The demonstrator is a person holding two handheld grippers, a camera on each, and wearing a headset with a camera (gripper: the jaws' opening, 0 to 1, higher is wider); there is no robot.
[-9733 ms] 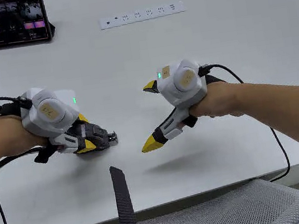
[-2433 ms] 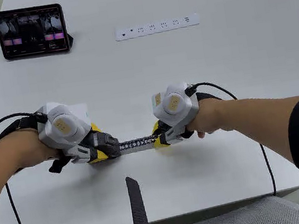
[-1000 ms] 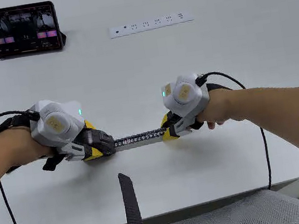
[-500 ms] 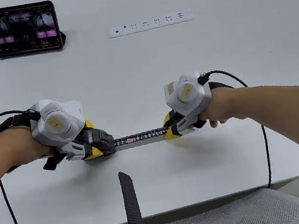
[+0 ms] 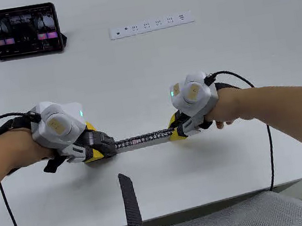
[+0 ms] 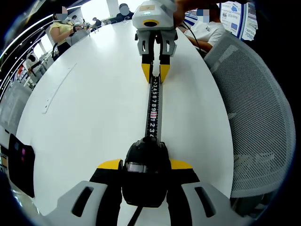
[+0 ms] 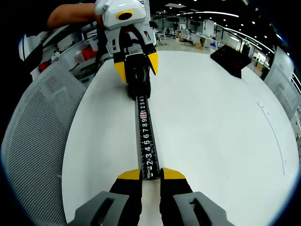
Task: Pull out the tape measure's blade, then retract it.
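- Black tape measure case (image 5: 103, 143) is sitting clenched in the fingers of the left gripper (image 6: 146, 164), over the white desk (image 5: 134, 75).
- Yellow-tipped fingers of the right gripper (image 7: 150, 174) are pinching the tip of the partly drawn blade (image 5: 143, 139).
- Pulling straight and level, with the case held steady, is probably serving best.

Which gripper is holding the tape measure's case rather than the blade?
The left gripper: its jaws clamp the black case, while the right gripper pinches the blade at its tip.

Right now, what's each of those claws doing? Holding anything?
Left gripper: shut on the tape case.
Right gripper: shut on the end of the blade.
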